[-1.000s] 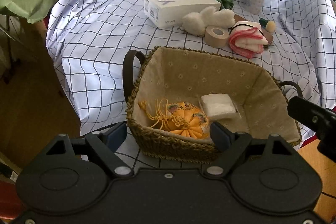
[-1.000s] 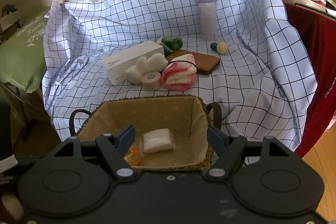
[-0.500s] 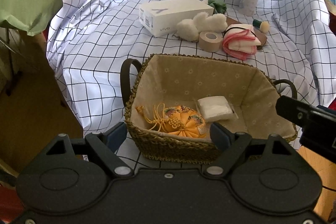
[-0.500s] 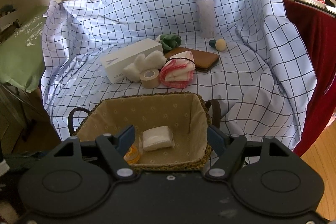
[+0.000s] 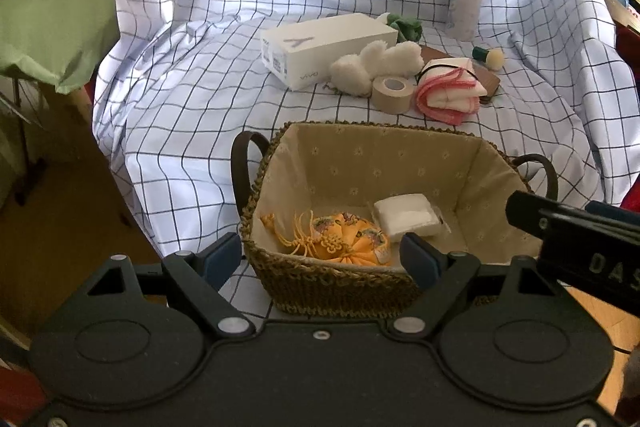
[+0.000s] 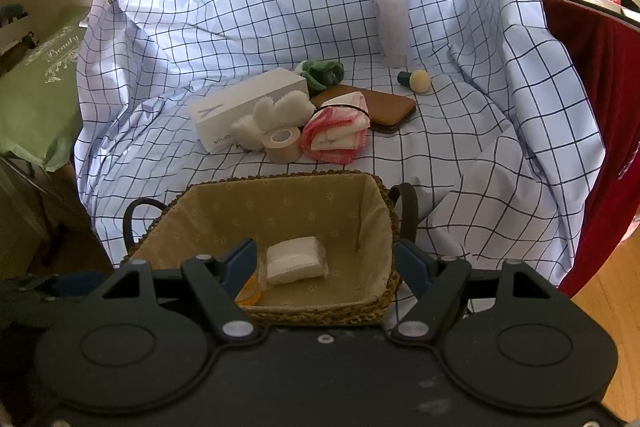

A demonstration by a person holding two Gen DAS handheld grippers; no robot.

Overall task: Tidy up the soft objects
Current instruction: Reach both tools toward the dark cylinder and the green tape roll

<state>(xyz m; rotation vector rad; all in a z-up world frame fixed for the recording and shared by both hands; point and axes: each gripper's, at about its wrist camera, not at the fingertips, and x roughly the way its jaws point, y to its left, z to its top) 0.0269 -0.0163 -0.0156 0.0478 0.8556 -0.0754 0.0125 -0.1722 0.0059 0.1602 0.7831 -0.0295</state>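
Left gripper (image 5: pixel 322 253) and right gripper (image 6: pixel 325 261): both spread wide, holding nothing, above the basket (image 5: pixel 404 129). Basket contents: orange pouch (image 5: pixel 346 237), white pad (image 5: pixel 406 215).

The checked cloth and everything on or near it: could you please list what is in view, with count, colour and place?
checked cloth: one, white with dark lines, draped over the surface
basket: one, woven brown, tan lining, near edge
pouch: one, orange, in basket
white pad: one, in basket beside pouch
box: one, white, behind basket
fluffy toy: one, cream, against box
tape roll: one, beige, before toy
folded cloth: one, pink and white, right of tape
case: one, brown, under folded cloth
green cloth: one, behind box
bottle: one, lilac, upright at back
small brush: one, green and cream, near bottle
green cushion: one, far left
left gripper: black, open, over basket
right gripper: black, open, over basket
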